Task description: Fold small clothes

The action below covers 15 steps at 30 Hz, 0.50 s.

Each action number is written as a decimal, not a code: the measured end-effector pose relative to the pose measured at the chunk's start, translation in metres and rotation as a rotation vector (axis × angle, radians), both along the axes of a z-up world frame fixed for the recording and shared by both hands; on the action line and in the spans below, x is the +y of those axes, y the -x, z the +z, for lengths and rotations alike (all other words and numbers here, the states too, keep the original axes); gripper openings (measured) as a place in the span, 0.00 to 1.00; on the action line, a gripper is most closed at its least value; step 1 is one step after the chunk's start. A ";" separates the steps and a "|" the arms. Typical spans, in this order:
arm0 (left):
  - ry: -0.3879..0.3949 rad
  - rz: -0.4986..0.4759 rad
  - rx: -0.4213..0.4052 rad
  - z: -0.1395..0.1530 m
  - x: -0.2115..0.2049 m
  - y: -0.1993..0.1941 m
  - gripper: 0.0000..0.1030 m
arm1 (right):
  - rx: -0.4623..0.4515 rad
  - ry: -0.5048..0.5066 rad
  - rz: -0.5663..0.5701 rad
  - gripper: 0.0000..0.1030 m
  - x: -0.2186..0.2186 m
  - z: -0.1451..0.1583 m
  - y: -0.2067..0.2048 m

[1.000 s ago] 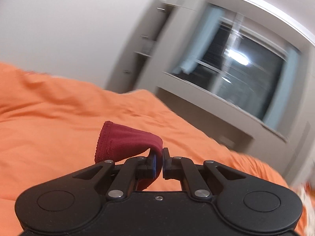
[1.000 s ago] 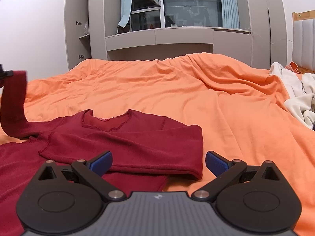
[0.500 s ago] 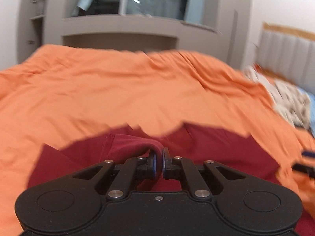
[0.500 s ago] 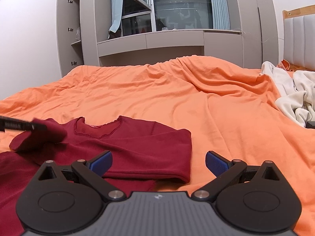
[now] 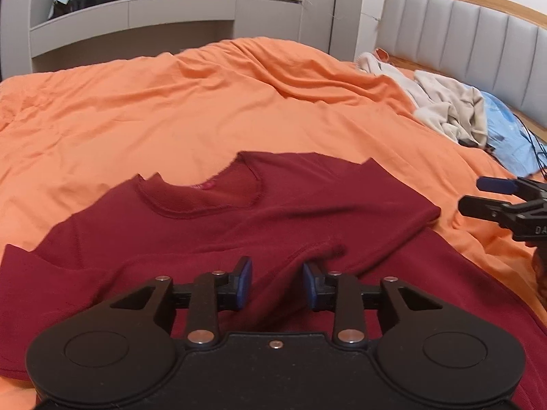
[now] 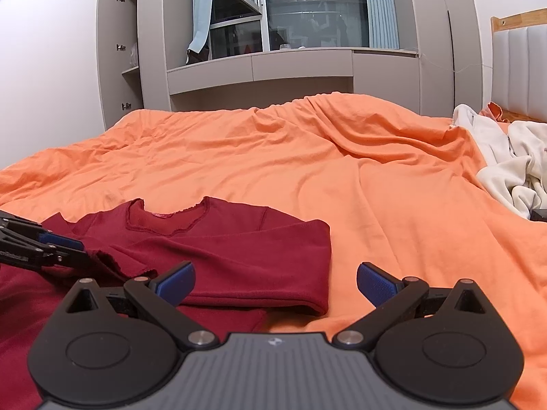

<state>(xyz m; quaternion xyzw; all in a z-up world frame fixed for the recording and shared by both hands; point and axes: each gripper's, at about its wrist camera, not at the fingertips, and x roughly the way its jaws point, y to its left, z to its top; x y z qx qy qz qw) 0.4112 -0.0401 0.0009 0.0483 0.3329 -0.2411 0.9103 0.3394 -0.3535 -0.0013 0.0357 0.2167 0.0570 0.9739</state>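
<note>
A dark red long-sleeved top [image 5: 218,225] lies flat on the orange bedcover [image 5: 205,109], neckline away from me, both sleeves folded across its chest. My left gripper [image 5: 277,287] is open just above the left sleeve's cuff [image 5: 318,251], which lies on the chest. My right gripper [image 6: 275,282] is wide open and empty, hovering over the top's right edge [image 6: 307,273]. The right gripper also shows at the right in the left wrist view [image 5: 506,205], and the left gripper at the left in the right wrist view [image 6: 41,246].
A heap of cream clothes [image 5: 444,106] and a light blue item [image 5: 509,136] lie by the padded headboard [image 5: 478,41]. Grey cabinets and a window [image 6: 273,17] stand beyond the bed's far edge.
My left gripper swung the red sleeve from high at the left across onto the chest, then opened and let it go. The right gripper stayed open and crept forward a little.
</note>
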 end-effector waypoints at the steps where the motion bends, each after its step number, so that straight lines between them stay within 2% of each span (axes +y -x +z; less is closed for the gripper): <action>1: 0.002 0.000 0.002 0.000 0.001 0.001 0.43 | 0.004 -0.001 0.002 1.00 0.000 -0.001 -0.001; 5: 0.042 0.039 0.007 0.006 0.014 0.004 0.72 | 0.019 -0.002 0.022 1.00 0.003 -0.003 -0.007; 11: 0.075 0.167 -0.039 0.021 0.056 0.006 0.95 | 0.037 -0.026 0.099 1.00 0.012 -0.001 -0.015; 13: 0.077 0.222 -0.061 0.028 0.074 0.004 0.97 | 0.048 -0.038 0.140 1.00 0.019 0.002 -0.024; 15: 0.086 0.291 -0.075 0.034 0.097 0.002 0.98 | 0.073 -0.048 0.187 0.94 0.028 0.005 -0.036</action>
